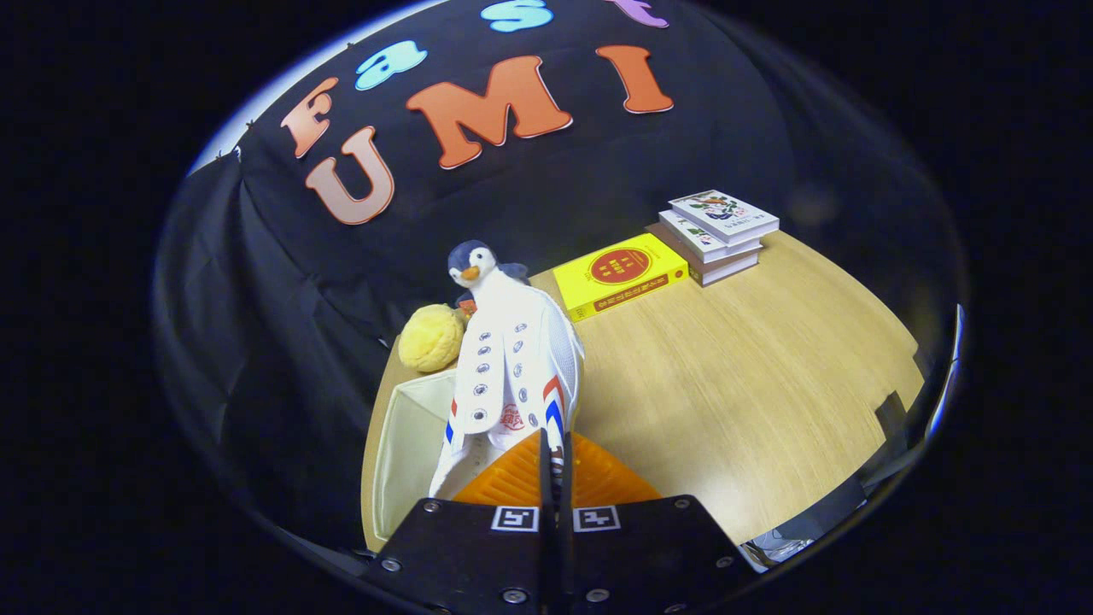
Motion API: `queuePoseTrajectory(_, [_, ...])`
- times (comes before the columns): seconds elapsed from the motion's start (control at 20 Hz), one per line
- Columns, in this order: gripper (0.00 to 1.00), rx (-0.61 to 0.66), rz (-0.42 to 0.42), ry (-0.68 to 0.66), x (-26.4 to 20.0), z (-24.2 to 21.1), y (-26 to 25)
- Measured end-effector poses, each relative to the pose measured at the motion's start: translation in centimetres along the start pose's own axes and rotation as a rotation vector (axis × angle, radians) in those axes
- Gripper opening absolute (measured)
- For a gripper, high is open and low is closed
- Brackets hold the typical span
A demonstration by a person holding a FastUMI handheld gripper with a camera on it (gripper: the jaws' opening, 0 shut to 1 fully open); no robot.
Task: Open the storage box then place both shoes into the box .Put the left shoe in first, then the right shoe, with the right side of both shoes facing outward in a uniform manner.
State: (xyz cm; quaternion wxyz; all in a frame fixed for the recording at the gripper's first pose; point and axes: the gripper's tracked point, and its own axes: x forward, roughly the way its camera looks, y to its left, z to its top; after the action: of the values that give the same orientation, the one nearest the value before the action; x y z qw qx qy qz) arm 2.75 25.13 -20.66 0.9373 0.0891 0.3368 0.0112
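Observation:
A white shoe (511,367) with red and blue stripes and rows of metal eyelets hangs lifted in the air, toe pointing away from me. My gripper (555,465) is shut on the shoe's heel collar, both fingers pressed close together on it. Below and beside the shoe stands the open cream fabric storage box (408,444), its inner walls showing; the shoe hovers over its near side. The other shoe is hidden from me.
A penguin plush (475,260) and a yellow round plush (431,338) sit behind the box at the table's far edge. A yellow book (619,273) and a stack of three books (717,235) lie farther back on the wooden table (751,384).

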Motion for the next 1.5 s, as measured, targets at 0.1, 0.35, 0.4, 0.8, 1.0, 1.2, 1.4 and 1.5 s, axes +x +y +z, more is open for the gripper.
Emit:
queuePoseTrajectory(0.1, [0.00,-0.018,0.013,0.019,0.6,-1.5,2.5])
queuePoseTrajectory(0.35, [0.00,-0.050,-0.020,0.067,2.9,-5.1,4.8])
queuePoseTrajectory(0.4, [0.00,-0.055,-0.032,0.077,3.4,-5.7,4.7])
queuePoseTrajectory(0.8, [0.20,-0.101,-0.038,0.093,5.2,-7.6,6.0])
queuePoseTrajectory(1.0, [0.68,-0.129,-0.025,0.023,3.2,-3.4,6.0])
queuePoseTrajectory(1.2, [0.98,-0.147,-0.012,-0.110,-0.9,3.2,5.9])
queuePoseTrajectory(1.4, [0.98,-0.167,0.016,-0.265,-5.7,9.0,6.3])
queuePoseTrajectory(1.5, [0.98,-0.181,0.017,-0.327,-7.8,10.8,5.9])
